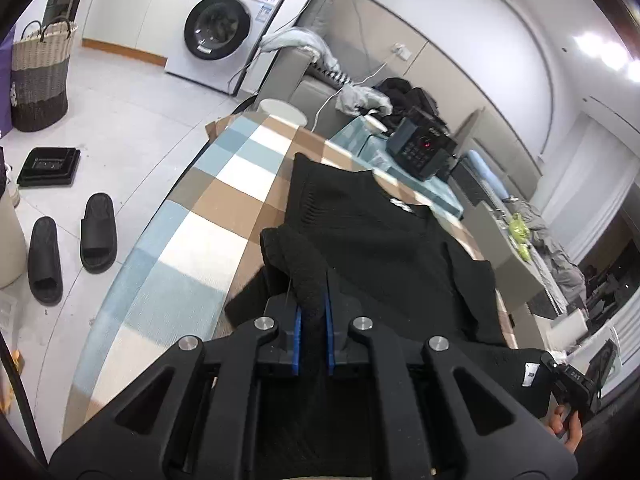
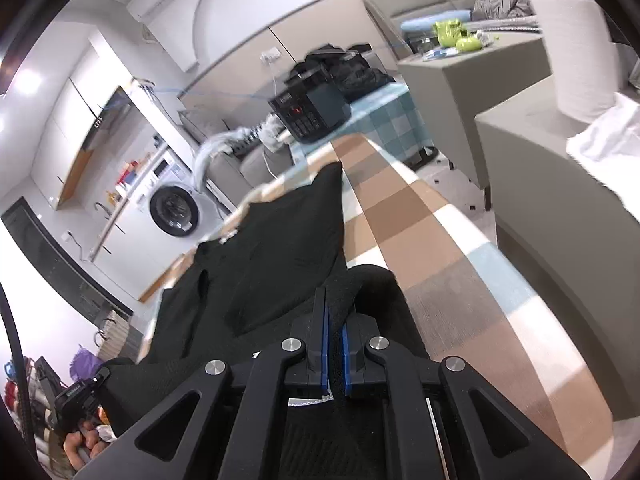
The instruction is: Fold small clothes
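Left claw (image 1: 313, 312) and right claw (image 2: 335, 344) each pinched the black sweater's (image 1: 372, 236) near edge. Thick knit bunched there; it could slip out mid-fold.

Black knit garment (image 1: 360, 220) lies rumpled on the checked cloth, near edge apparently lifted.

White tiled floor (image 1: 132, 112), washing machine (image 1: 224, 28), grey sofa (image 1: 316, 92)

**Materials and finish**

Black garment (image 1: 372, 232) – matt knit cloth, coarse ribbed weave. Checked tablecloth (image 1: 224, 200) – smooth woven fabric. Left gripper (image 1: 313, 304) matt black plastic, blue rubbery pads, shiny metal pins. Floor (image 1: 132, 108) glossy tile. Basket (image 1: 40, 72) rough wicker.
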A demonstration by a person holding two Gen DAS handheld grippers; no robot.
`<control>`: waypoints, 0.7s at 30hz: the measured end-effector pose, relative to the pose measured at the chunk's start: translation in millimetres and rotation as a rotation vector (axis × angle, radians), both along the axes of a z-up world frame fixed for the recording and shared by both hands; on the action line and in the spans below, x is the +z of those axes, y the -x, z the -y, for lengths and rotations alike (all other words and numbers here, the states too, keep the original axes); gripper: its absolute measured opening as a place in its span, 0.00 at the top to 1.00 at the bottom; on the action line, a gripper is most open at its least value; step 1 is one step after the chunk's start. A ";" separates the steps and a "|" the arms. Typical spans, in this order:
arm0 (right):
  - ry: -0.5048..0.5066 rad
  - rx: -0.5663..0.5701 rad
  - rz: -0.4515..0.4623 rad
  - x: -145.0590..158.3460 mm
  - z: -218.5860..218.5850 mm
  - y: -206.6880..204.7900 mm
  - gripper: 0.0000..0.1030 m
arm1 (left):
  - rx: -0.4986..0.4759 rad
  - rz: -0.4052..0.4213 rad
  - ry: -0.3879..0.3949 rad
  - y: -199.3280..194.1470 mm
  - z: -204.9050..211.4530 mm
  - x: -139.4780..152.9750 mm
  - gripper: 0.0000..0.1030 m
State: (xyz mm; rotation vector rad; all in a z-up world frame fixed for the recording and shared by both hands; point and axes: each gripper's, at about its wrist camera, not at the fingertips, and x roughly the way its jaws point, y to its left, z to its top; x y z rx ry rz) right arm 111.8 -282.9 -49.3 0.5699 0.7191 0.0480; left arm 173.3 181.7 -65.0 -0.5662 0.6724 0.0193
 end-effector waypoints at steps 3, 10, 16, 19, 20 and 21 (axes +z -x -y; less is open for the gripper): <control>0.028 0.010 -0.110 -13.5 -0.3 -18.5 0.83 | 0.021 -0.072 0.011 -19.6 -2.7 -18.9 0.90; 0.019 0.023 -0.118 -25.7 17.4 -2.9 0.49 | 0.025 -0.122 0.007 -13.2 -6.7 -45.7 0.37; 0.027 0.069 -0.156 -42.7 2.7 -19.5 0.50 | -0.020 -0.178 0.003 -30.0 4.4 -61.9 0.36; 0.091 0.088 -0.154 -43.4 -9.6 -25.9 0.57 | -0.026 -0.175 -0.031 -38.5 10.4 -64.7 0.36; 0.101 0.100 -0.156 -43.9 -12.2 -27.9 0.62 | -0.026 -0.172 -0.041 -41.2 12.3 -64.9 0.36; 0.112 0.111 -0.159 -45.2 -15.3 -29.9 0.63 | -0.030 -0.173 -0.047 -43.0 14.0 -65.1 0.39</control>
